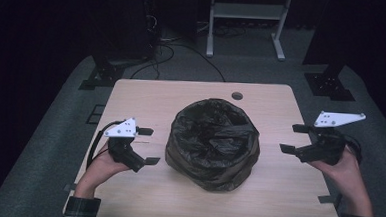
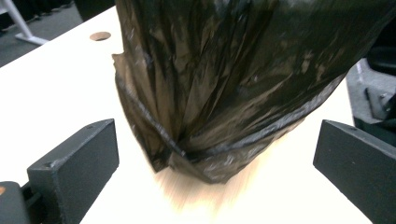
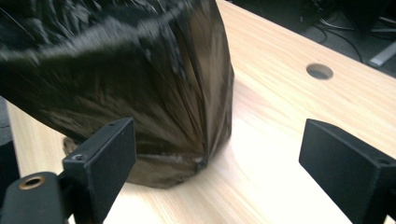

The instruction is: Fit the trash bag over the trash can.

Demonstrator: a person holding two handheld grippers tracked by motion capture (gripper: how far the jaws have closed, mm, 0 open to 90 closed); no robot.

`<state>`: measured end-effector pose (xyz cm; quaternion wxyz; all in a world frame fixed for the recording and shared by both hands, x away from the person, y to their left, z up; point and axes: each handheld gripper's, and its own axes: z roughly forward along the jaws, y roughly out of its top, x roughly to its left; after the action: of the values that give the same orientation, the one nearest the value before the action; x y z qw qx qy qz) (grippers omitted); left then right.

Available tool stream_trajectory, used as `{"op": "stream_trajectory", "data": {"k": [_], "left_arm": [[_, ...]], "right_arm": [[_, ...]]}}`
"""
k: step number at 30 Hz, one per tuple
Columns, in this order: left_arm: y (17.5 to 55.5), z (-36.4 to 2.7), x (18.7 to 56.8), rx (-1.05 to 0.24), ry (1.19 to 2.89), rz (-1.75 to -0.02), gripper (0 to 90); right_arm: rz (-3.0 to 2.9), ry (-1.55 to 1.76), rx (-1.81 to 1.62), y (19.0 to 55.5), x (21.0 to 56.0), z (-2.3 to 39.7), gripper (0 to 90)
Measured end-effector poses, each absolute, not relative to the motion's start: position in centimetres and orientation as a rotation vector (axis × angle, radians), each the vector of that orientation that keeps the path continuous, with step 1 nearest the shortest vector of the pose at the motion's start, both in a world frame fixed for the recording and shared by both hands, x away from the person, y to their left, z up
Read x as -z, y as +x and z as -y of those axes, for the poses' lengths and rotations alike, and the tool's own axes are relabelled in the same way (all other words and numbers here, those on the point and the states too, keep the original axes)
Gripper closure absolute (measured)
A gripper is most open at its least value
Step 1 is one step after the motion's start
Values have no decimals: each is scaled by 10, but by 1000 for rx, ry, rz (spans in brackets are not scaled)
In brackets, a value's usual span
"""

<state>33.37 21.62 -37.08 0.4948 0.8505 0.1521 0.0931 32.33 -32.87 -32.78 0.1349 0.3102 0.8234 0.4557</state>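
A crumpled black plastic bag (image 1: 212, 143) stands upright in the middle of a light wooden table (image 1: 146, 93), its mouth gathered open on top. My left gripper (image 1: 149, 146) is held just left of the bag, jaws wide apart and empty. To the bag's right my right gripper (image 1: 293, 139) also stands open with nothing in it, a short gap from the plastic. In the left gripper view the bag (image 2: 224, 88) rises close ahead between the two black jaws. In the right gripper view the bag (image 3: 140, 93) sits ahead and left.
A round cable hole (image 1: 237, 96) lies in the table behind the bag. Beyond the table are a white stand (image 1: 245, 21), dark stands and loose cables on grey floor. A hand holds each gripper at the near table edge.
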Motion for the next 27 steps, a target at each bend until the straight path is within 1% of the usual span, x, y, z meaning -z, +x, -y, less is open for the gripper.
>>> {"op": "stream_trajectory", "data": {"k": [7, 12, 27], "left_arm": [[329, -225, 379, -263, 2082, -400, 0], [326, -233, 388, -261, 2087, -430, 0], [319, -239, 432, -263, 2200, -528, 0]], "right_arm": [[-2373, 970, -1307, 315, 360, 339, 96], [-2360, 1002, -1288, 310, 386, 343, 96], [-2335, 1095, -1262, 300, 447, 352, 96]]}}
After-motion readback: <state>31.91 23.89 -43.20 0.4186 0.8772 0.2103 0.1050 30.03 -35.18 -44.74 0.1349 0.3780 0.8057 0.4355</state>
